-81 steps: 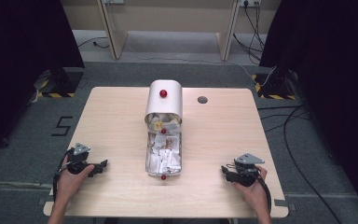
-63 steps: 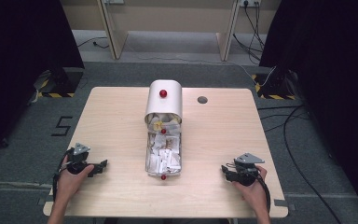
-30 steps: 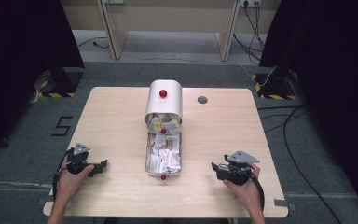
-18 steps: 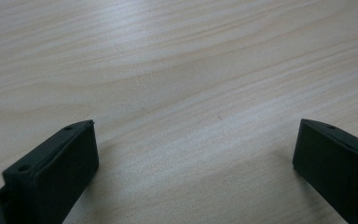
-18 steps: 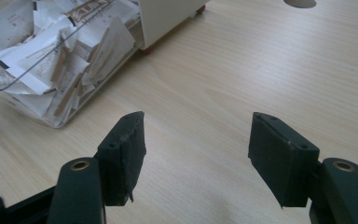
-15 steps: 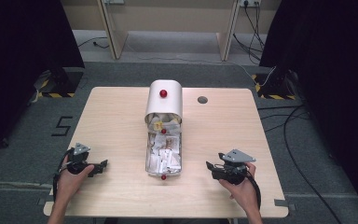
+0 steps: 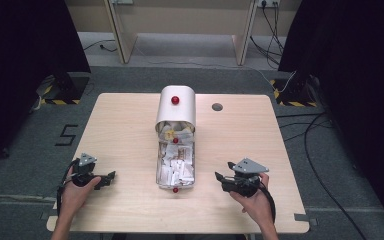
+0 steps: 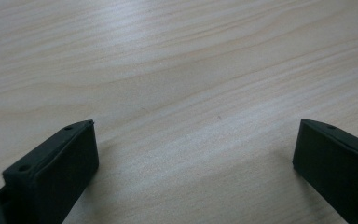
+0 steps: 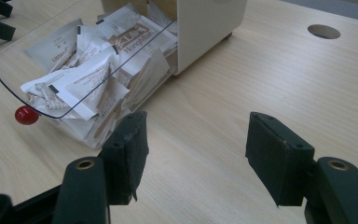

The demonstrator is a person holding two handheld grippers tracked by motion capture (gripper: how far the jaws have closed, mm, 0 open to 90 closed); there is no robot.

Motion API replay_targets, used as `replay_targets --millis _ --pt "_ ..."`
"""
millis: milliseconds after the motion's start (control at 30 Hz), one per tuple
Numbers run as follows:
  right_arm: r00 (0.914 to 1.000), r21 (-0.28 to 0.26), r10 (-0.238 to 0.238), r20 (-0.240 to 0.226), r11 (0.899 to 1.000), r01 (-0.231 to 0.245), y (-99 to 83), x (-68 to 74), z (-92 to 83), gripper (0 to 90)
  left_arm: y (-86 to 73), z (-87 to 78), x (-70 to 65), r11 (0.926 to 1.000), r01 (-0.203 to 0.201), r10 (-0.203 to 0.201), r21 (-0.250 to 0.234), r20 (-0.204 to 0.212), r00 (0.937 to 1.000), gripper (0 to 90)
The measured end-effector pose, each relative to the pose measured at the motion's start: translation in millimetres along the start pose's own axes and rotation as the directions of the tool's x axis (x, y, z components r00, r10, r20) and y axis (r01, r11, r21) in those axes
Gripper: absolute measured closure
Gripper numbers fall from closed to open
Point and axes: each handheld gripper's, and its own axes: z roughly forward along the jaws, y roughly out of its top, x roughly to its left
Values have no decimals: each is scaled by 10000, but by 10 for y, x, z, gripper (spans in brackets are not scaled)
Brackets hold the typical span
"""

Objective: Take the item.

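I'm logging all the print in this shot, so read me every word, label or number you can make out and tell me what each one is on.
"5": a dark mark on the grey floor left of the table.
"HongMa...", cut off by the box: on a white sachet in the clear drawer.
Print on another sachet starts with "U"; the rest is too blurred.
Fine print on the other packets: too small to read.
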Motion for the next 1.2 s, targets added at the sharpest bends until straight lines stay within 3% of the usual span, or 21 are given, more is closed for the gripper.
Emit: replay_targets --millis 1200 --pt "9926 -578 -828 -890 9953 778 280 307 98 475 0 0 0 10000 1 -1 0 0 10000 0"
